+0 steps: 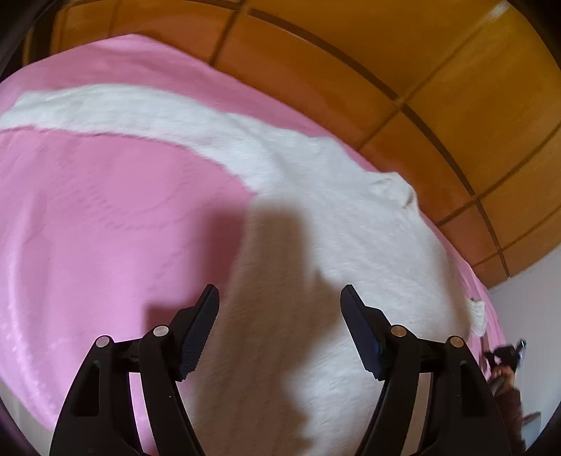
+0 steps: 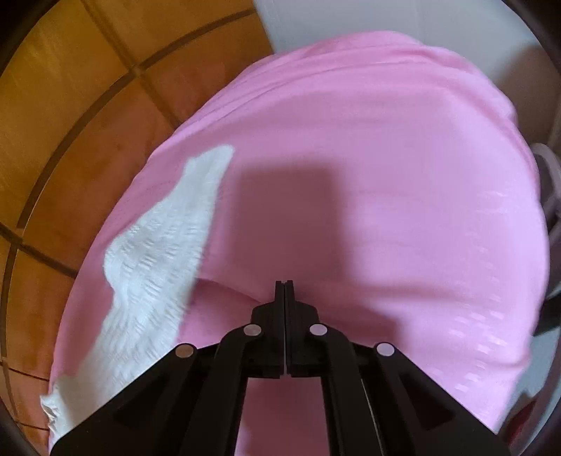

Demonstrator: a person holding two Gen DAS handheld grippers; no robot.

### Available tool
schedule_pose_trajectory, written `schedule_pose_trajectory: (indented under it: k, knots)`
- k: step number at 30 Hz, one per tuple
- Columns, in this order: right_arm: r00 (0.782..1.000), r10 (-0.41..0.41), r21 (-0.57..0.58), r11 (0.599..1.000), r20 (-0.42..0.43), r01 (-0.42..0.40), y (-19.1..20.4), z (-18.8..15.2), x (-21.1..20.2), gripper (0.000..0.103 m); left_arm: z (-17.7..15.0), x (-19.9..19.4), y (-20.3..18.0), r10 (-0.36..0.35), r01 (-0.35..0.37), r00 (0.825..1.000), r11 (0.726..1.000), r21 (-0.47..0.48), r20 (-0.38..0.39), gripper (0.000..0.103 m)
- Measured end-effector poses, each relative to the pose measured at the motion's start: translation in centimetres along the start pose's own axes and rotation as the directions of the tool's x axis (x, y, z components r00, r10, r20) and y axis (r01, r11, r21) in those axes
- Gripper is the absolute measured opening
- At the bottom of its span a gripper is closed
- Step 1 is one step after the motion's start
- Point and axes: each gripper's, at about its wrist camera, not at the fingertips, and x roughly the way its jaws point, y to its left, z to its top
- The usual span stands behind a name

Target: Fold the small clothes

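A white knitted garment [image 1: 315,245] lies spread on a pink bedcover [image 1: 105,228], with one long sleeve [image 1: 122,108] stretching away to the left. My left gripper [image 1: 279,287] hovers open over the garment's body; its fingers [image 1: 201,326] straddle the cloth without pinching it and cast a shadow on it. In the right wrist view a white sleeve [image 2: 157,252] lies to the left on the pink bedcover [image 2: 385,175]. My right gripper [image 2: 284,284] is shut, with its tips low over bare pink cover beside a crease. No white cloth is between its jaws.
Orange-brown panels with dark grooves [image 1: 420,87] border the bed's far edge, also seen as panels [image 2: 70,105] in the right wrist view. A white wall [image 2: 385,17] stands beyond. A hand on the other gripper [image 1: 505,354] shows at the right edge.
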Motion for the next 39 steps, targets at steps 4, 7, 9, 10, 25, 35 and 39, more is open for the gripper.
schedule_pose_trajectory:
  k: [4,7,9,10,25,35,39]
  knots:
    - [0.993,0.118,-0.056,0.991,-0.027,-0.119,-0.4,-3.2,-2.9,0.051,-0.7,-1.7,1.9,0.017,-0.017,1.0,1.0,-0.024,0.024,0.07]
    - [0.975,0.201,-0.127,0.969,-0.09,-0.211,0.9,-7.0,-4.6,0.053,-1.2,-2.8,2.9,0.019,-0.019,0.999,0.999,-0.027,0.026,0.071]
    - [0.946,0.279,-0.167,0.937,-0.164,-0.306,2.3,-10.2,-5.4,0.054,-1.9,-3.3,3.6,0.016,-0.016,1.0,1.0,-0.016,0.008,0.071]
    - [0.922,0.322,-0.183,0.914,-0.217,-0.363,3.0,-12.0,-5.7,0.056,-2.2,-3.6,3.8,0.014,-0.014,1.0,1.0,-0.011,0.003,0.071]
    - [0.764,0.309,-0.475,0.636,-0.566,-0.609,9.5,-30.7,-12.7,0.008,-8.7,-3.4,4.9,-0.184,0.212,0.96,0.97,0.118,-0.211,0.009]
    - [0.858,0.196,-0.618,0.62,-0.474,-0.483,10.6,-30.8,-12.5,0.019,-8.1,-5.6,6.1,-0.226,0.243,0.962,0.965,0.097,-0.155,0.027]
    - [0.894,0.225,-0.611,0.664,-0.387,-0.432,11.3,-29.8,-13.0,0.057,-4.2,-7.5,10.4,-0.2,0.202,0.979,0.976,-0.078,0.039,0.068]
